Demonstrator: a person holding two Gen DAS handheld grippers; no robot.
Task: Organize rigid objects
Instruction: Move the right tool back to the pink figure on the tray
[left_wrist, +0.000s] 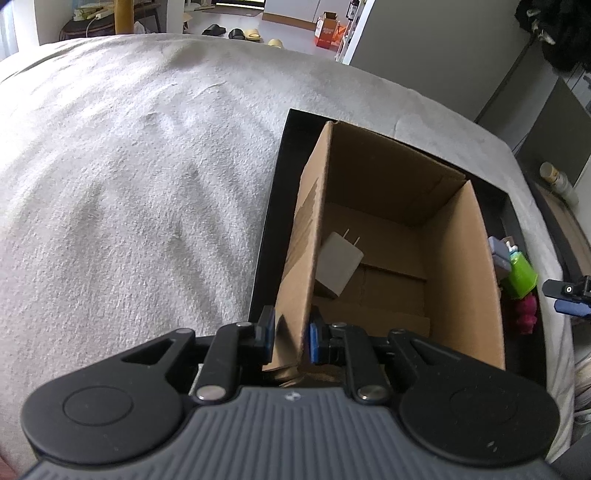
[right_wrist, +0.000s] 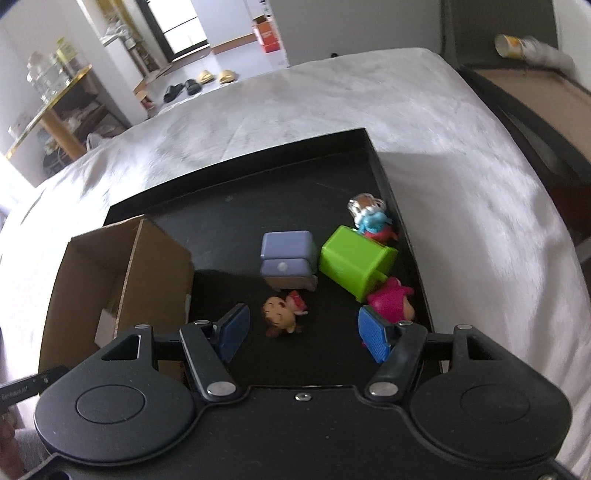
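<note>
At nine o'clock of the black tray (left_wrist: 275, 206), which lies on a grey-covered bed (left_wrist: 129, 177), the left hand-held gripper (left_wrist: 290, 338) is clamped on the near wall of the cardboard box (left_wrist: 369, 162), and only this wrist view looks inside, where a white plug adapter (left_wrist: 340, 264) lies on the box floor. Only the right wrist view shows the right hand-held gripper (right_wrist: 301, 330) half spread, holding nothing, over a small brown figure (right_wrist: 282, 315), with a lilac toy cabinet (right_wrist: 288, 258) at twelve o'clock, a green bin (right_wrist: 354, 262) at one and a pink figure (right_wrist: 393, 299) at three.
</note>
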